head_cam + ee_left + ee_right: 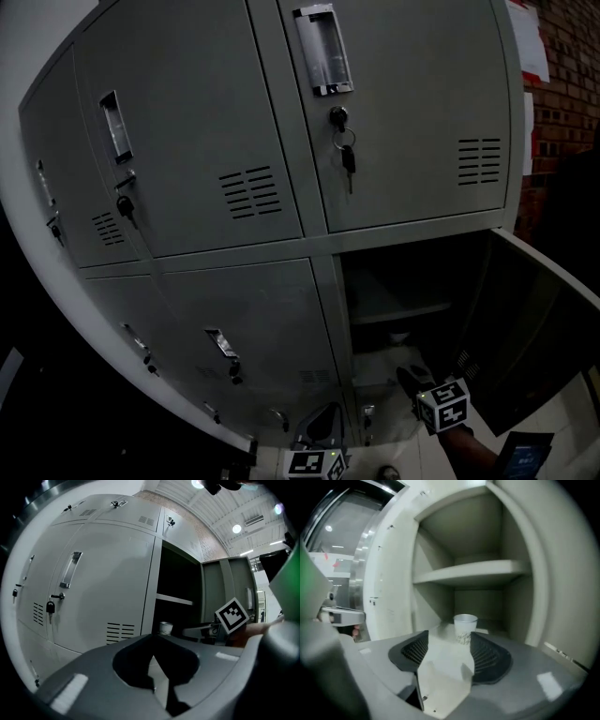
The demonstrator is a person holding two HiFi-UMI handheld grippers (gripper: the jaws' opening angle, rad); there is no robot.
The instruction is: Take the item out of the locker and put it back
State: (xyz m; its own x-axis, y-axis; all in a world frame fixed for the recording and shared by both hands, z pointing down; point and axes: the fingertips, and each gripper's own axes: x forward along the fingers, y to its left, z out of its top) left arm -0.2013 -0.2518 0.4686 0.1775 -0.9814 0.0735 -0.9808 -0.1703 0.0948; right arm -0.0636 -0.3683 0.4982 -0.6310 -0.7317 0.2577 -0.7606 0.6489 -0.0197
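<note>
The little white cup (pixel 465 629) stands upright on the floor of the open locker (pixel 525 588), under the shelf (pixel 473 569). I think it is a paper cup, so it is likely very light, with thin soft walls. A hard squeeze could crush it, and a bump could tip it over. I cannot see if anything is inside it, so I want to keep it straight up. The best place to hold it looks like the middle of its side, one pad on each side, with a gentle squeeze. My right hand-held gripper (pixel 449 633) points right at the cup. Its jaws are wide apart and hold nothing; the cup is a bit ahead of them and not touched. My left hand-held gripper (pixel 153 637) waits low down outside the locker. Its tips are together and it holds nothing. The shelf makes a low roof over the cup, so I can only lift the cup a little before I pull it out. The locker walls are near on both sides too. The locker door (pixel 530 328) hangs open on the right, close to my right arm, and I should not knock it. The other lockers (pixel 187 141) are shut, and the keys (pixel 347 159) hang from the one above, well away.
</note>
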